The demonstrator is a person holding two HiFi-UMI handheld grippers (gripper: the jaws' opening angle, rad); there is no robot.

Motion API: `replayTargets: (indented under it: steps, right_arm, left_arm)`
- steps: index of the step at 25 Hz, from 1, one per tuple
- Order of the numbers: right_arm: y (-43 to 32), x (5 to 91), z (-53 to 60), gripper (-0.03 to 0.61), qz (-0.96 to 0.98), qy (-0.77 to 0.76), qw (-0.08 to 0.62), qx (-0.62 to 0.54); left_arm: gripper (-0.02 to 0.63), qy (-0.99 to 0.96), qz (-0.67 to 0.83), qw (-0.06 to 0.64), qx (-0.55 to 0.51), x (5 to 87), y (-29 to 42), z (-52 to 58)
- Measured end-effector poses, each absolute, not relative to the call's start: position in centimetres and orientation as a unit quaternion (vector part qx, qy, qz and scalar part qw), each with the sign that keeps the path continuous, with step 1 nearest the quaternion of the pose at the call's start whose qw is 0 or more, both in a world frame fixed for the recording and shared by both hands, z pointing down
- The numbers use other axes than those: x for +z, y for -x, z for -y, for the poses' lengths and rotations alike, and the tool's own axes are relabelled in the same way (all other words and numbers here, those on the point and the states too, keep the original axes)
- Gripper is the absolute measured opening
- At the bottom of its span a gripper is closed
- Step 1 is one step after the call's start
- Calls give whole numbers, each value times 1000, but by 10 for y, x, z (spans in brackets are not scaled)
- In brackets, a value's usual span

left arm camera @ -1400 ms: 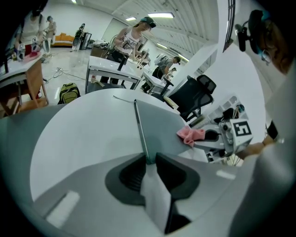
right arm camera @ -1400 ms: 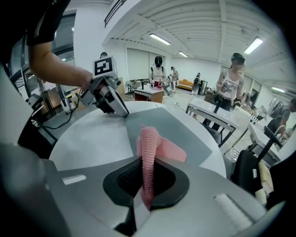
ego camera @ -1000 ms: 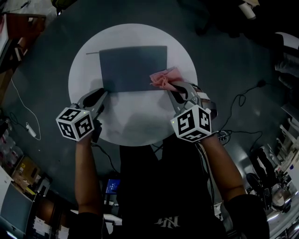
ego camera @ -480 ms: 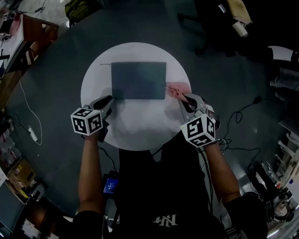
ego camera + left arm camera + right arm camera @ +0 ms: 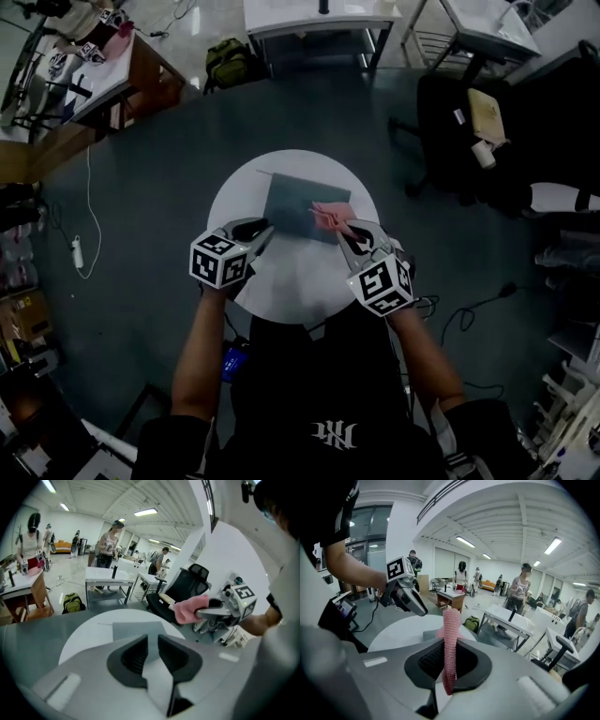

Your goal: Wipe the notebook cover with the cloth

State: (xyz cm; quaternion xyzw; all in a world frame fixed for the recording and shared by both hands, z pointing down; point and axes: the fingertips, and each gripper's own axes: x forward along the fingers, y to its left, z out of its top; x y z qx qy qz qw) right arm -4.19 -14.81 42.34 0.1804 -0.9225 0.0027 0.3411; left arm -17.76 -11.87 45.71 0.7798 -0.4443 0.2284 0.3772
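Ringing the round white table (image 5: 281, 272) on the dark floor are a black office chair (image 5: 448, 122) off to the far right, a green backpack (image 5: 230, 61) beside a white desk (image 5: 314, 14) at the far side, a wooden desk (image 5: 141, 70) at the far left, a white cable (image 5: 86, 216) trailing down the left and a black cable (image 5: 469, 314) looping near the person's right. Several people stand among other desks in the hall behind, as both gripper views show. None of this stands between the grippers and the table. One notebook (image 5: 295, 202), dark grey and closed, lies flat on the far half of the table, its long axis running left to right and slightly skewed, the right end a little nearer the person. One pink cloth (image 5: 328, 214) sits over the notebook's right edge in the head view. The right gripper (image 5: 339, 228) has its jaws clamped on it, so that it stands up between them as a narrow knitted band. From the left gripper view the cloth looks held up off the table. The left gripper (image 5: 258, 227) points at the notebook's near-left corner from the table's left side; its jaws stand a narrow gap apart with nothing between them. Two grippers, one table, one notebook and one cloth are all there is to count.
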Motion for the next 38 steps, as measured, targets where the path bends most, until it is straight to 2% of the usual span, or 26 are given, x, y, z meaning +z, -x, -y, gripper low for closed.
replayTargets:
  steps: [7, 12, 16, 19, 24, 31, 35, 38]
  right_arm:
    - [58, 293, 152, 9, 955, -156, 252, -23]
    - [59, 188, 137, 9, 977, -151, 150, 7]
    - [49, 126, 99, 9, 989, -125, 67, 40]
    - [41, 97, 59, 8, 995, -82, 21, 49]
    - [20, 95, -10, 8, 996, -54, -6, 74]
    - [15, 114, -127, 9, 989, -34, -35, 140]
    - [21, 124, -198, 9, 984, -20, -48, 169]
    - [10, 138, -242, 9, 985, -12, -31, 171]
  left_arm:
    - [69, -824, 468, 273, 167, 300, 141, 118]
    - [50, -839, 496, 188, 120, 196, 150, 95]
    - [7, -843, 514, 133, 90, 139, 161, 54]
    - [3, -851, 511, 93, 79, 110, 163, 19]
    - [3, -861, 501, 62, 57, 89, 149, -48]
    - [3, -861, 503, 62, 31, 98, 151, -176]
    - [3, -855, 512, 81, 3, 121, 151, -251]
    - [3, -857, 502, 115, -3, 146, 130, -289]
